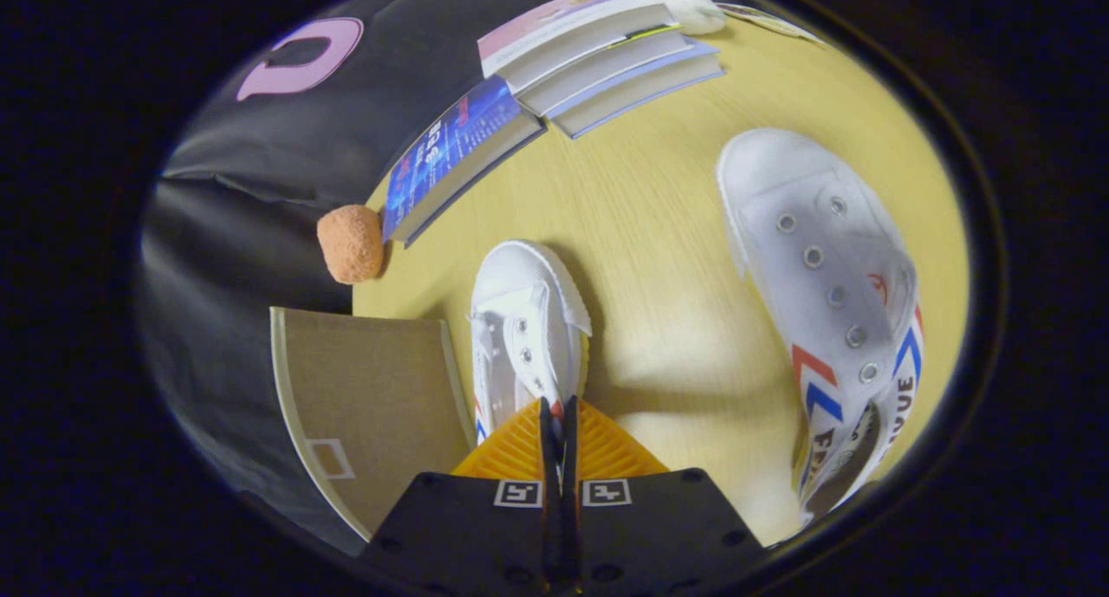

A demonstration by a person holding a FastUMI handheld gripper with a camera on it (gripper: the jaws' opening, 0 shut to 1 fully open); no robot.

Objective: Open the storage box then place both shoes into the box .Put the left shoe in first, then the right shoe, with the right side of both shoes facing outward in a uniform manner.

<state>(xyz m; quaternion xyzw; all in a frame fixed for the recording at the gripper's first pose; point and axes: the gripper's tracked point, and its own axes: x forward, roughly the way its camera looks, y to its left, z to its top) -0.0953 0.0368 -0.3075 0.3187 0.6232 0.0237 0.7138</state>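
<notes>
Between tool [559, 404] fingers: shoe [526, 320], clamped.

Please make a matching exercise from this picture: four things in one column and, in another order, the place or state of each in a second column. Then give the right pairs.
Column one:
1. small white canvas shoe
2. large white canvas shoe with red and blue stripes
3. rough orange ball
4. brown cardboard storage box

Column two:
A. at the corner of the blue book
B. pinched at its heel end between the fingers of the gripper
C. beside the held shoe, against the black cloth
D. lying free on the yellow table, apart from the fingers

Pairs: 1-B, 2-D, 3-A, 4-C
</notes>
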